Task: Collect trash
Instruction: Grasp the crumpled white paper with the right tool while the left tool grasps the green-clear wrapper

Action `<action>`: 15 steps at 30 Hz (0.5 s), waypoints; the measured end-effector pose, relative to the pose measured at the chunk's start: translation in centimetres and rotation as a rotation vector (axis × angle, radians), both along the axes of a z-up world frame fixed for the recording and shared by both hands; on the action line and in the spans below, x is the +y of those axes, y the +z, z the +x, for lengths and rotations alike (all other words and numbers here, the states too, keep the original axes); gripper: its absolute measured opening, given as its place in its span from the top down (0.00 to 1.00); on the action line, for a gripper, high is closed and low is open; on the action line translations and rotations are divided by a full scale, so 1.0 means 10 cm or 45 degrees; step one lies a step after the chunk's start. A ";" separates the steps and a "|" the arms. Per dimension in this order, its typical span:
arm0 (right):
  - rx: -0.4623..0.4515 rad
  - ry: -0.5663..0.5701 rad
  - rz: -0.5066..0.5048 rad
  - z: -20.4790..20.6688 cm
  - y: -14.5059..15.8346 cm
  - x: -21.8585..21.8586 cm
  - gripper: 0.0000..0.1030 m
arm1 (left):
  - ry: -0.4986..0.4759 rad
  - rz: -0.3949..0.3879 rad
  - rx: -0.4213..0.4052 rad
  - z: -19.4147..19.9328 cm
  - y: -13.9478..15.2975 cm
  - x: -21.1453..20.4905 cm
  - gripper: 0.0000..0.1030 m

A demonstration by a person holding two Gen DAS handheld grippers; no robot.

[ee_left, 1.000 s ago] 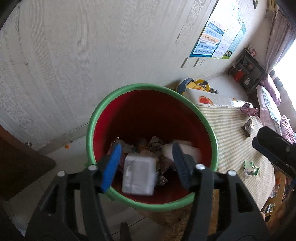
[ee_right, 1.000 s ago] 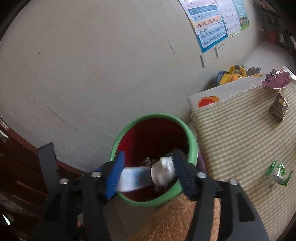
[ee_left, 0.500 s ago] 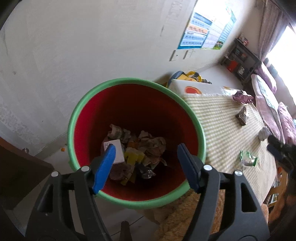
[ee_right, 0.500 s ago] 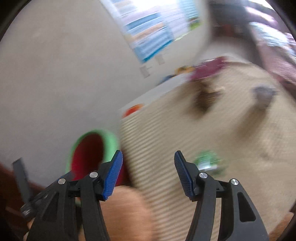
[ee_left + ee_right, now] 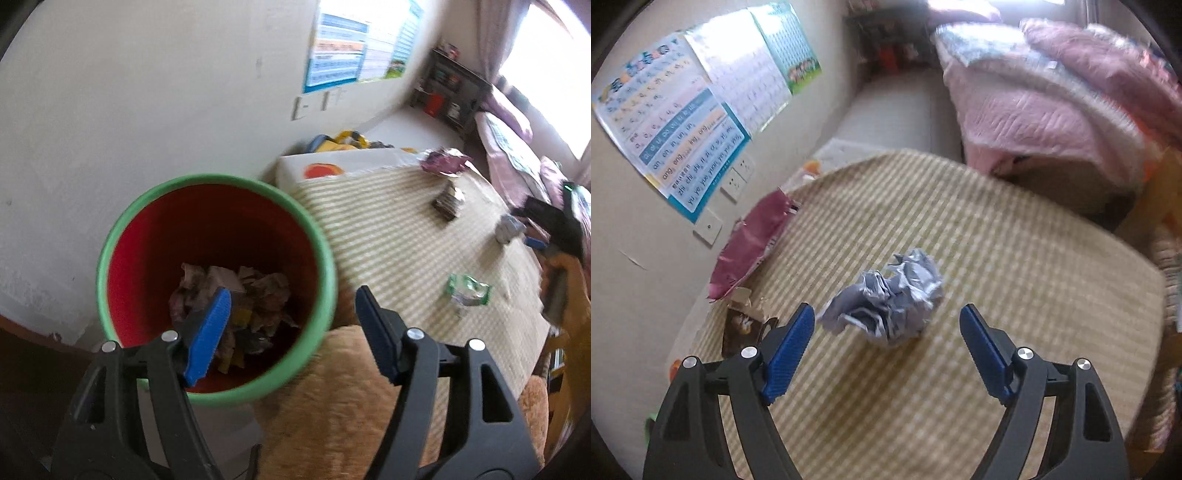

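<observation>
A red bin with a green rim [image 5: 118,229] holds several crumpled wrappers and papers. My left gripper [image 5: 292,291] hangs open and empty above the bin's right rim. On the striped tablecloth lies a crumpled grey paper ball [image 5: 890,295], which also shows as a small grey paper ball [image 5: 509,229] far right in the left wrist view. My right gripper [image 5: 886,310] is low over the ball with its jaws opening. The ball sits in the gap just beyond the blue pads [image 5: 790,347], untouched. That right gripper [image 5: 550,229] appears at the right edge of the left wrist view.
More litter lies on the table [image 5: 1015,266]: a purple wrapper [image 5: 750,243], a brown packet [image 5: 742,328] and a green wrapper [image 5: 467,293]. A fuzzy orange-brown seat [image 5: 332,398] is beside the bin. Behind the table stands a bed with pink quilts [image 5: 1052,103].
The left gripper let a white box fall into the bin and shifted right. The right gripper dropped its white-and-blue item, swung from the bin to the paper ball, and its jaws spread wider.
</observation>
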State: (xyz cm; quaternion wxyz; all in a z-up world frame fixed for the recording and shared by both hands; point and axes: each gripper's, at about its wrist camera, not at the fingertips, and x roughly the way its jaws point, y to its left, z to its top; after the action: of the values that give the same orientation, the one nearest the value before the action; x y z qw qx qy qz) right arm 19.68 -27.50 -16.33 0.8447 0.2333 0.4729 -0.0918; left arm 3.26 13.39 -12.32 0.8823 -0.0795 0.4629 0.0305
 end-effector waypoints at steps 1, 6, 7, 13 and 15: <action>0.014 0.002 0.031 0.00 -0.07 -0.03 0.41 | -0.028 0.003 0.001 0.01 0.01 -0.09 0.34; -0.075 0.041 0.183 -0.18 -0.02 -0.12 0.62 | -0.154 0.001 0.003 0.07 0.03 -0.48 0.33; -0.114 0.061 0.227 -0.30 0.04 -0.14 0.62 | -0.183 -0.008 0.005 0.09 0.01 -0.57 0.31; -0.227 0.199 0.207 -1.27 0.38 -0.01 0.62 | -0.337 -0.047 0.079 0.28 -0.23 -1.15 0.27; -0.231 0.210 0.176 -1.64 0.36 0.05 0.62 | -0.373 -0.040 0.085 0.39 -0.33 -1.37 0.27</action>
State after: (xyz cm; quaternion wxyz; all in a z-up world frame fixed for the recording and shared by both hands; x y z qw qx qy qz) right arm 3.31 -27.03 -12.69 0.8705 0.2587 0.4174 0.0322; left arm 7.20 -0.27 -15.63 0.8601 -0.0239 0.4990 -0.1031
